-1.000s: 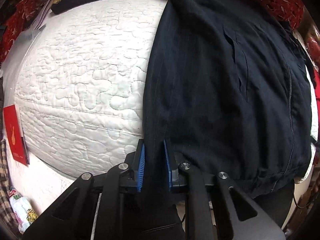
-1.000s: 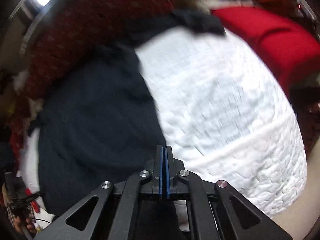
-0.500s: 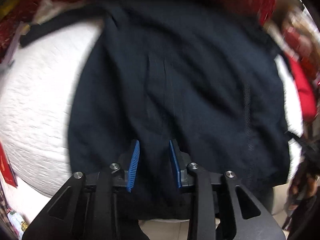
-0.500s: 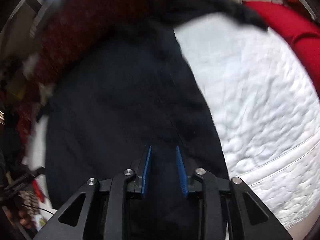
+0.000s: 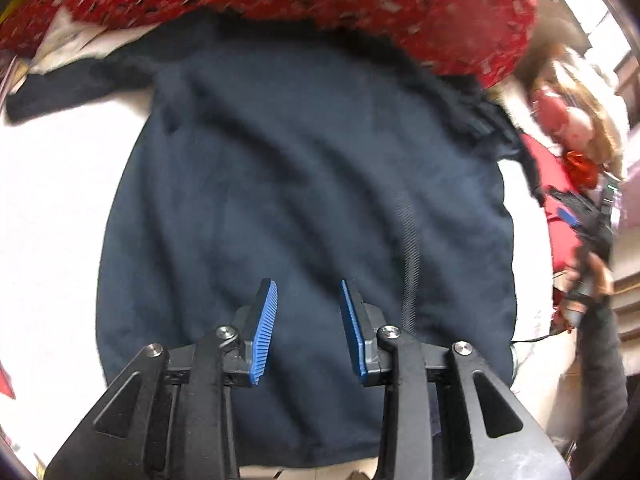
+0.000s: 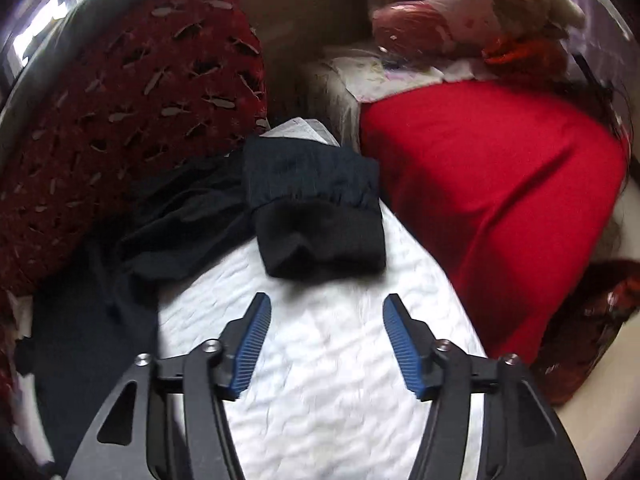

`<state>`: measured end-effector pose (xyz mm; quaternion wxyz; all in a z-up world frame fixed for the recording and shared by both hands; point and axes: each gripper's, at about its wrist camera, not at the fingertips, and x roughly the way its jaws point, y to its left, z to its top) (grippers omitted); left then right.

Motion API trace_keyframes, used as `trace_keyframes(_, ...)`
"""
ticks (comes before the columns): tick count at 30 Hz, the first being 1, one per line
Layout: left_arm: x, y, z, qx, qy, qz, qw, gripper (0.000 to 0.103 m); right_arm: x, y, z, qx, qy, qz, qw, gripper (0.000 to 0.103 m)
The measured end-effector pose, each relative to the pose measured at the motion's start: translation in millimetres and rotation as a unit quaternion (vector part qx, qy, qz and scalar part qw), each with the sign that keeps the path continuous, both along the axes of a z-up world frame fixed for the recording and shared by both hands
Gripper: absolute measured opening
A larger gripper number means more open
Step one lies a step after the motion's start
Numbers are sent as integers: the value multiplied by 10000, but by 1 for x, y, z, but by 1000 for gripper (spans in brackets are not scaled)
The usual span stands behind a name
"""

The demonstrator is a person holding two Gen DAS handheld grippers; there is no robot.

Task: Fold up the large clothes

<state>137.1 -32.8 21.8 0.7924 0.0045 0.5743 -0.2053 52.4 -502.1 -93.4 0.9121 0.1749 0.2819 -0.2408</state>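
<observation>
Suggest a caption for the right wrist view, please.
Right gripper opening, empty, over white quilt, facing dark cuff.

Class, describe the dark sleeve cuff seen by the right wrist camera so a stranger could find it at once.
Start at the white quilted mattress. At its far end, between the red patterned cushion and the plain red cover, lies the sleeve cuff. It alone has a gathered elastic band and an open end.
</observation>
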Motion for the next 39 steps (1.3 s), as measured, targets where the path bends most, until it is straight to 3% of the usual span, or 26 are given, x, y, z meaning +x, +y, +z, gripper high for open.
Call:
trace_keyframes(1,9,-8,0,10,-32,-60,10000,35,9,-3,6,-252,64,3,9997,74)
trace_keyframes(4,29,-37,-12,124,-52,-216,9997,36,56,-3,-14,-988,508,-232,9935,76)
trace_keyframes(6,47,-53,-24,169,-10,-243,9996,36,70,-12,-22,-1175,767,-409,9893,73)
trace_keyframes(7,56,-58,-29,152,14,-234,9996,36,69,-14,-29,-1204,876,-434,9879,63)
trace_keyframes(8,61,-57,-31,155,26,-203,9997,36,70,-17,-30,-1164,803,-319,9894,38)
trace_keyframes(10,73,-59,-40,81,62,-155,9998,36,78,-22,-26,-1018,757,-333,9914,19)
trace_keyframes(14,96,-55,-50,176,-111,54,9998,36,65,-30,3,-142,92,69,9998,15)
trace_keyframes(19,112,-36,-51,153,-402,417,9982,36,53,5,51,744,-487,874,9922,15)
trace_keyframes(23,120,-12,-53,-106,-437,725,9964,36,68,64,74,1103,-631,1588,9791,15)
trace_keyframes(28,131,20,-51,-308,-459,1062,9928,36,111,151,83,1377,-574,2403,9592,15)
trace_keyframes(34,143,67,-34,-338,-784,1637,9828,36,176,258,71,1544,-351,3170,9351,15)
trace_keyframes(39,151,96,-32,-464,-793,1955,9764,36,221,333,48,1674,-139,3563,9192,15)
